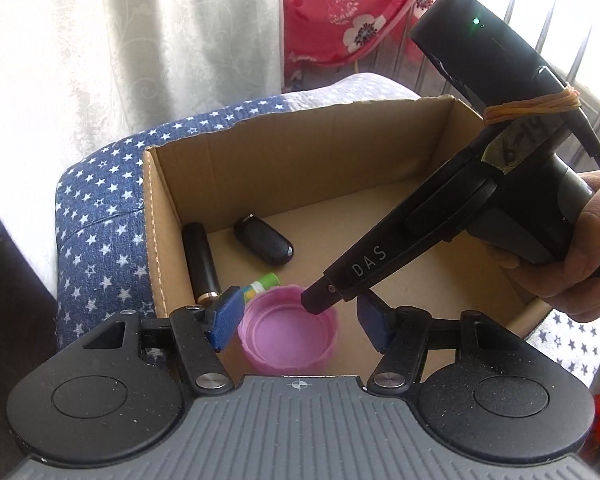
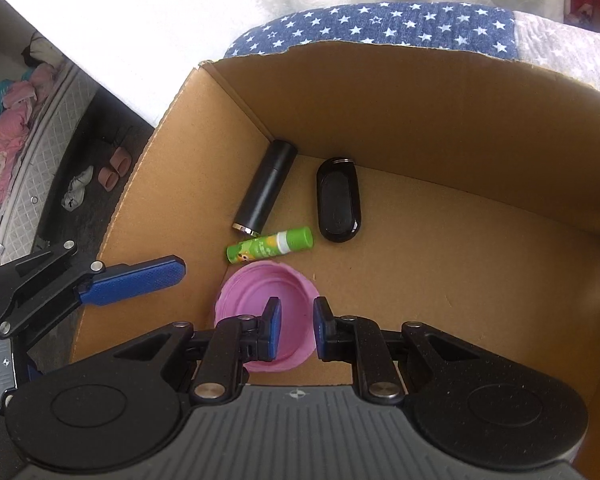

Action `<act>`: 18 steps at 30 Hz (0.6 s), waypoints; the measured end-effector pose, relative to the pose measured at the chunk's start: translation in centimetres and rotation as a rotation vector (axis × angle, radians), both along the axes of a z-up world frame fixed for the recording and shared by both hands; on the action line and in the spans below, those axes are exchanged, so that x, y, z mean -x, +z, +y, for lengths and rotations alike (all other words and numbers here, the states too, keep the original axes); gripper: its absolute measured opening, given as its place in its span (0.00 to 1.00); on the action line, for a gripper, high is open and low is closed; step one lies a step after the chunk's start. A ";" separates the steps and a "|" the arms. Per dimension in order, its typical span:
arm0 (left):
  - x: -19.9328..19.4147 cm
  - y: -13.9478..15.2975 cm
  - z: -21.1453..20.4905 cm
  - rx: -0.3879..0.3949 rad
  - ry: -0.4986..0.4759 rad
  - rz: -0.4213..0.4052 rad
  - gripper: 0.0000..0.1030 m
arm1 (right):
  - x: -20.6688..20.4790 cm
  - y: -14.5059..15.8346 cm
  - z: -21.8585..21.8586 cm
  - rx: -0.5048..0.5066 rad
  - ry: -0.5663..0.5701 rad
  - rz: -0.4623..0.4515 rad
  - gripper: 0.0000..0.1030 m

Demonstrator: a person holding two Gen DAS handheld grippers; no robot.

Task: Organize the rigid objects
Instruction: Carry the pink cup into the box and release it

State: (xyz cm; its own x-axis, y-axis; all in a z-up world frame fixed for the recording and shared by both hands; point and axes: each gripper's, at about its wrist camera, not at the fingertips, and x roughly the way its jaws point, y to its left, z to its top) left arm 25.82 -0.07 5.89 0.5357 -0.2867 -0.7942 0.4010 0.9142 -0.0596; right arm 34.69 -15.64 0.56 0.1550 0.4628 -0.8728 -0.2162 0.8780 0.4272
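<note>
My left claw (image 1: 300, 316) hangs released over the near end of the cardboard box (image 2: 440, 120), its blue pads spread either side of the pink cap (image 1: 288, 330), which lies open side up on the box floor. My right claw (image 2: 296, 330) is also released, its fingers parted above the cap's near right rim. Just beyond the cap lie the green tube (image 2: 270, 245), black cylinder (image 2: 266, 186) and black key fob (image 2: 337, 200), towards the far left corner.
</note>
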 end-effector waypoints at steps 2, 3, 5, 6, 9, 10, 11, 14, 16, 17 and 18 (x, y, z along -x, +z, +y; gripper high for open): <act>0.0 0.2 0.0 0.002 0.004 0.004 0.61 | -0.1 -0.2 -0.1 -0.007 -0.004 0.014 0.18; -0.1 0.2 0.0 0.007 0.005 0.007 0.61 | -0.1 -0.2 -0.1 -0.012 -0.005 0.016 0.18; 0.1 0.4 0.2 0.015 0.011 0.006 0.61 | 0.1 0.0 -0.4 -0.031 -0.009 0.019 0.18; 0.2 0.6 0.3 0.019 0.014 0.002 0.62 | 0.3 0.2 -0.5 -0.048 -0.011 0.019 0.18; 0.6 1.1 0.6 0.041 0.022 -0.001 0.63 | 1.0 0.9 -1.2 -0.076 -0.020 0.010 0.18; 0.8 1.3 0.8 0.052 0.027 -0.004 0.63 | 1.4 1.4 -1.5 -0.084 -0.025 -0.002 0.18; 1.1 1.6 1.1 0.063 0.033 -0.014 0.63 | 1.8 1.9 -1.9 -0.095 -0.033 -0.012 0.19; 2.6 2.9 1.9 0.096 0.050 -0.055 0.63 | 3.5 4.0 -3.2 -0.135 -0.055 -0.060 0.19; 4.0 3.9 2.6 0.121 0.059 -0.092 0.63 | 5.1 5.9 -4.0 -0.156 -0.064 -0.115 0.19; 4.8 4.4 2.9 0.133 0.062 -0.113 0.64 | 5.9 6.7 -4.4 -0.167 -0.068 -0.139 0.19; 5.7 4.8 3.2 0.142 0.064 -0.135 0.64 | 7.1 7.8 -4.9 -0.182 -0.074 -0.173 0.19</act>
